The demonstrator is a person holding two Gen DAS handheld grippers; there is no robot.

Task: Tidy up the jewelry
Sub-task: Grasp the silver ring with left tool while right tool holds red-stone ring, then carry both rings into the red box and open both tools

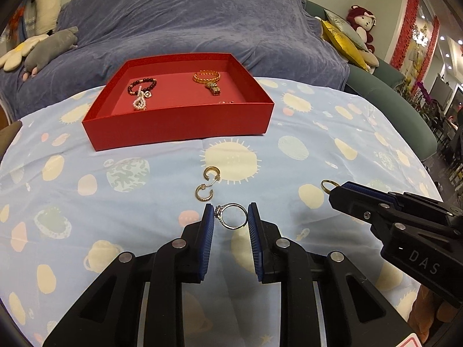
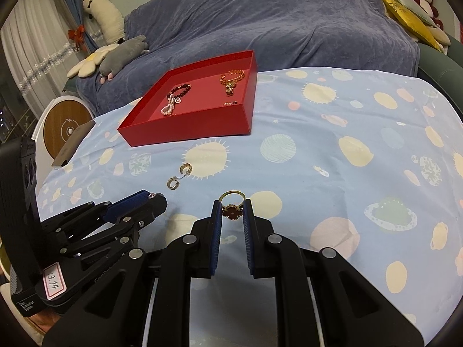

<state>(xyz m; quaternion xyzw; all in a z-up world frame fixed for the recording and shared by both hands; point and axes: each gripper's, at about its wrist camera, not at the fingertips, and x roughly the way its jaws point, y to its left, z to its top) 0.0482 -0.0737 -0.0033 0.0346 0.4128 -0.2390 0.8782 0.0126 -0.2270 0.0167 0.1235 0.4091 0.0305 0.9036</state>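
left wrist: fingers pinch silver ring.

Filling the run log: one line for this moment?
left gripper: shut on silver stone-set ring | right gripper: shut on gold ring with red clover | two gold hoop earrings: on cloth

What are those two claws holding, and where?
Left gripper pinches a silver ring across its band; right gripper pinches a gold ring at its red clover.
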